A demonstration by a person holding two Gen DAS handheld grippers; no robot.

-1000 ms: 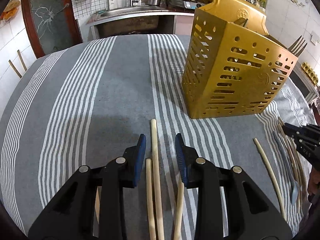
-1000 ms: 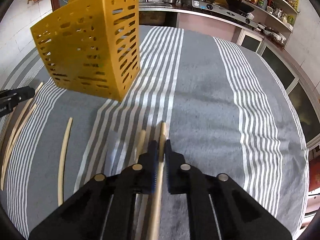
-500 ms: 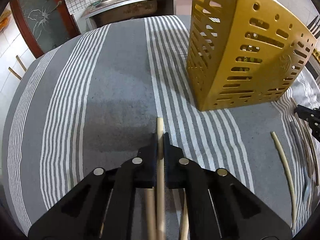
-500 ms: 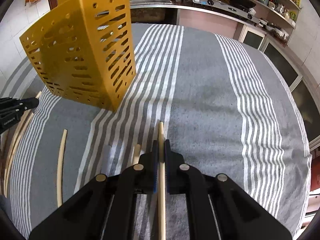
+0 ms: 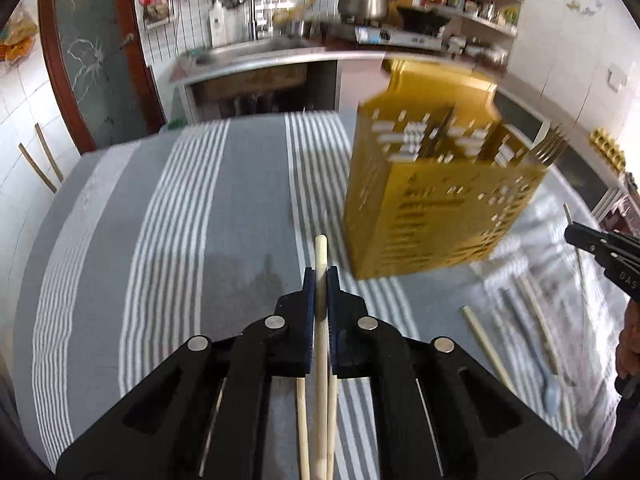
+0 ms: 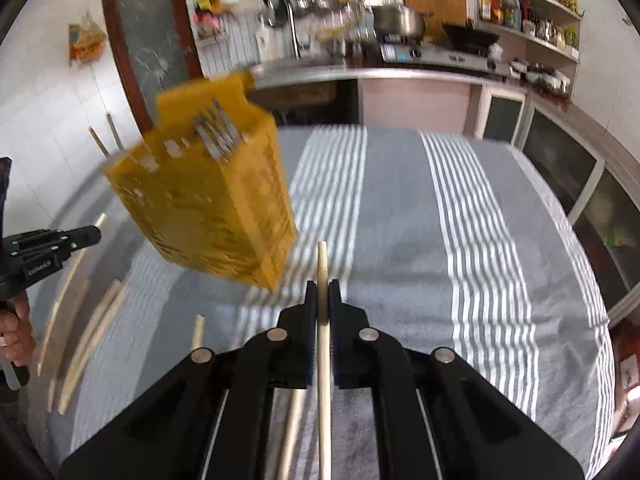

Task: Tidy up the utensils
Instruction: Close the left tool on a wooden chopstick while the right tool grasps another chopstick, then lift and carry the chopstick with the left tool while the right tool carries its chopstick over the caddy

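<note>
My left gripper [image 5: 319, 276] is shut on a pale wooden chopstick [image 5: 320, 256] whose tip pokes past the pads, lifted above the striped cloth. My right gripper [image 6: 322, 288] is likewise shut on another chopstick [image 6: 322, 264], also raised. A perforated yellow utensil holder [image 5: 432, 200] stands on the table right of the left gripper; in the right wrist view the holder [image 6: 208, 196] sits to the left, with metal forks [image 6: 218, 132] in it. Loose chopsticks [image 5: 484, 344] and a blue-handled utensil [image 5: 552, 388] lie on the cloth. Two more chopsticks [image 5: 302, 424] lie under the left gripper.
A grey cloth with white stripes [image 6: 460, 240] covers the table. Behind it runs a kitchen counter [image 5: 280, 56] with a sink, a pot and a stove. Each view shows the other gripper at its edge, held by a hand [image 6: 16, 332]. Several chopsticks [image 6: 92, 332] lie left of the holder.
The left gripper closed on a chopstick that lay between its open jaws, then lifted it. The right gripper, shut on its chopstick throughout, also rose. Both views now look further across the room.
</note>
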